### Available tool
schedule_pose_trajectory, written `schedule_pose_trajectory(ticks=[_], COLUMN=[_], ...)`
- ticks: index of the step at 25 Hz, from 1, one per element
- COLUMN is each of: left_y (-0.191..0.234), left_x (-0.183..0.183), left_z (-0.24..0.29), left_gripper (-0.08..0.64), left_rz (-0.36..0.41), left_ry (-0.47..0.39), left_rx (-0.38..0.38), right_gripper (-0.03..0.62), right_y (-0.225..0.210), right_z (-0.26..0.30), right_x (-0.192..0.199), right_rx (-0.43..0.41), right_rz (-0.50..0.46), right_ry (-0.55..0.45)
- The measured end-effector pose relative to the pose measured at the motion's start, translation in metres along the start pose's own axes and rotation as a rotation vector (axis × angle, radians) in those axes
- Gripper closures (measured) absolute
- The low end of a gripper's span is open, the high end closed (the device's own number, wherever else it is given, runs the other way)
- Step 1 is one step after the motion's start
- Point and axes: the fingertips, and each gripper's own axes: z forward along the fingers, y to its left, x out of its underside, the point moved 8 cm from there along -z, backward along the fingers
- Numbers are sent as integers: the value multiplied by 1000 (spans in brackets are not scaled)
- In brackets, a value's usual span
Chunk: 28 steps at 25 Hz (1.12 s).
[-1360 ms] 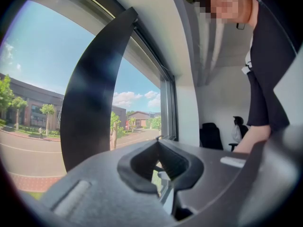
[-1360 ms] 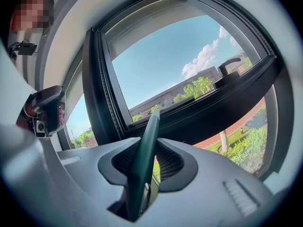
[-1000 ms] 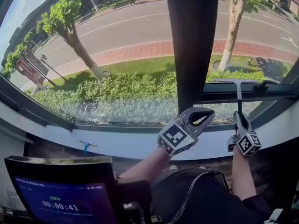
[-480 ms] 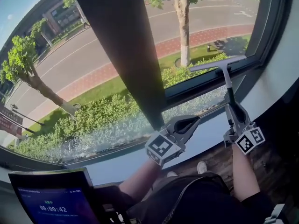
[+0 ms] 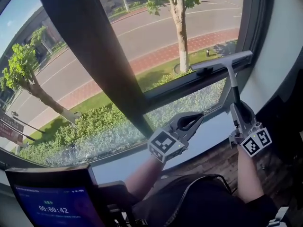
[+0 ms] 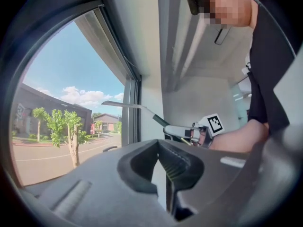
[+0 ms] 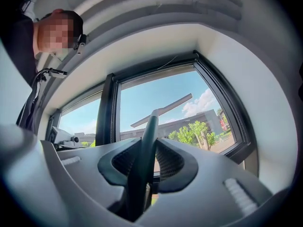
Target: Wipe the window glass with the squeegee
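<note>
Black-handled squeegee (image 5: pixel 231 85) was pinched in the right gripper (image 5: pixel 238 110), blade raised by the window glass (image 5: pixel 208 27); left gripper (image 5: pixel 197 118) was pressed together, empty.

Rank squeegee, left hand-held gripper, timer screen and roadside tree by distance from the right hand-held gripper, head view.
1. The squeegee: clamped in the right hand-held gripper, reaching up toward the glass.
2. The left hand-held gripper: beside it, on its left.
3. The timer screen: indoors, bottom-left corner.
4. The roadside tree: outside beyond the glass, farthest.
</note>
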Motion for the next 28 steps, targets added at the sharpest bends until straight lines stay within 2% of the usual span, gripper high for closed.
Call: schedule_pose_trajectory(ticks=[4,9,20,28], left_y=[-20,-55,-90,-101], left_x=[-18,-18,3,0], left_z=[28,79,146,158], left_gripper=[557,557,557,557], left_rz=[6,-4,1,6], left_ry=[-20,-23,-17,-16], left_rx=[10,58,117,138], right_gripper=[491,491,491,491], right_y=[-5,-34,-88,-91], right_z=[-25,-72,-131,-143], right_x=[-32,-54,-50,-56], right_rx=[-45,-31,15,28], right_rz=[-74,-107,-99,-115], right_ry=[24,43,48,45])
